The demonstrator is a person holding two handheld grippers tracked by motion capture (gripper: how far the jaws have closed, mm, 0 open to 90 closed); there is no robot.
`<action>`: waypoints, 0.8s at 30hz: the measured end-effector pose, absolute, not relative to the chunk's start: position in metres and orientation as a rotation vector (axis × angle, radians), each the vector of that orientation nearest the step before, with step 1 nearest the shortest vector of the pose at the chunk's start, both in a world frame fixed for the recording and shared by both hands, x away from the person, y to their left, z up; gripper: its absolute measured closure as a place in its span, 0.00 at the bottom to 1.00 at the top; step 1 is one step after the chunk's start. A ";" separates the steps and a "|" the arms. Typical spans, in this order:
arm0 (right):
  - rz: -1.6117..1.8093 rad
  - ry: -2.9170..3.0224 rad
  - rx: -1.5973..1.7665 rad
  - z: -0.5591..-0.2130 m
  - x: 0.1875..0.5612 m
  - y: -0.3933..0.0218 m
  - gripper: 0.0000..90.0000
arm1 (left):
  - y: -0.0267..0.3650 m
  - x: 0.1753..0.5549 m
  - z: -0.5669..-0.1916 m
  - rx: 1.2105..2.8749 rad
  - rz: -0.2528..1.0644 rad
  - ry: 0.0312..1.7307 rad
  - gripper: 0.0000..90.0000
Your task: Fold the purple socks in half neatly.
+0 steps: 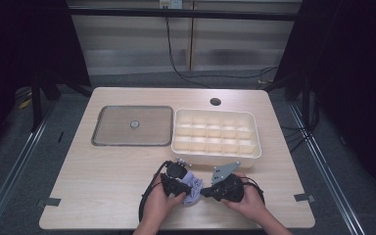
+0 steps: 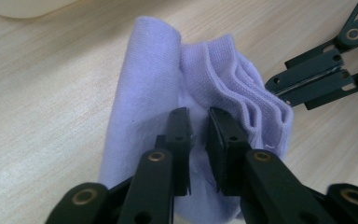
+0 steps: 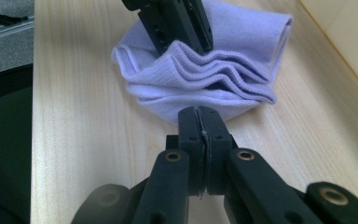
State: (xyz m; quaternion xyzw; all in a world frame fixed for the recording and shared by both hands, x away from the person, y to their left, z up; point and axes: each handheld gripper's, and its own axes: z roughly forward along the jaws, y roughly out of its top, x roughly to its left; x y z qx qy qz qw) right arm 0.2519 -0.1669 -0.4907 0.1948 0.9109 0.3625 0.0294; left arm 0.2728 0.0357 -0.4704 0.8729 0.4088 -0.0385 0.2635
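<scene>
Dark curtains and grey floor surround a pale wooden table (image 1: 103,166), which carries a grey framed tray (image 1: 132,126) at its far left and a cream divided box (image 1: 216,135) just beside it on the right. Near the front edge, between the person's 2 hands, lies a bunched lilac cloth (image 1: 192,188).

From the high view, the left hand (image 1: 157,205) holds the left gripper (image 1: 182,186) over the cloth's left side, and the right hand (image 1: 247,200) holds the right gripper (image 1: 204,192) at the cloth's right side, its grey plate pointing toward the box.

In the left gripper view, the left gripper (image 2: 199,135) has its 2 jaws pressed down into the cloth (image 2: 140,107), a narrow gap apart, with a ridge of lilac fabric pinched between them. A rolled fold rises beyond the jaws, and stacked hemmed edges fan out to the right, where the other gripper's black linkage sits.

In the right gripper view, the right gripper (image 3: 199,122) has its jaws closed together with nothing visibly between them, tips touching or just short of the cloth's (image 3: 242,42) near lower edge. The layered hems face this gripper, and the left gripper's jaws bite the cloth from the far side.
</scene>
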 end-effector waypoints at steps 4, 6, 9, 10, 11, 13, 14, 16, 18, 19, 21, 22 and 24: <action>1.118 2.807 0.602 -0.490 0.252 -0.167 0.99 | 0.040 0.273 -0.467 2.330 -0.146 1.110 0.79; 1.117 2.806 0.606 -0.490 0.252 -0.167 0.99 | 0.044 0.274 -0.463 2.318 -0.147 1.108 0.79; 1.117 2.805 0.604 -0.490 0.252 -0.167 0.99 | 0.050 0.276 -0.456 2.302 -0.154 1.102 0.79; 1.115 2.806 0.608 -0.491 0.252 -0.167 0.99 | 0.053 0.277 -0.453 2.294 -0.153 1.100 0.78; 1.113 2.807 0.607 -0.491 0.252 -0.167 0.99 | 0.054 0.278 -0.452 2.290 -0.148 1.109 0.78; 1.115 2.806 0.607 -0.490 0.252 -0.167 0.99 | 0.059 0.281 -0.449 2.284 -0.137 1.110 0.77; 1.120 2.805 0.605 -0.490 0.252 -0.167 0.99 | 0.061 0.282 -0.449 2.285 -0.128 1.116 0.76; 1.123 2.806 0.603 -0.490 0.252 -0.167 0.99 | 0.063 0.284 -0.448 2.274 -0.104 1.137 0.74; 1.117 2.806 0.609 -0.490 0.253 -0.167 0.99 | 0.067 0.286 -0.448 2.272 -0.089 1.145 0.72; 1.116 2.806 0.611 -0.491 0.253 -0.167 0.99 | 0.068 0.287 -0.449 2.267 -0.085 1.156 0.71; 1.118 2.804 0.613 -0.490 0.253 -0.167 0.99 | 0.069 0.288 -0.450 2.260 -0.085 1.160 0.70; 1.119 2.803 0.611 -0.490 0.253 -0.168 0.99 | 0.070 0.289 -0.451 2.258 -0.086 1.166 0.68; 1.125 2.805 0.617 -0.491 0.253 -0.168 0.99 | 0.072 0.291 -0.452 2.261 -0.085 1.169 0.67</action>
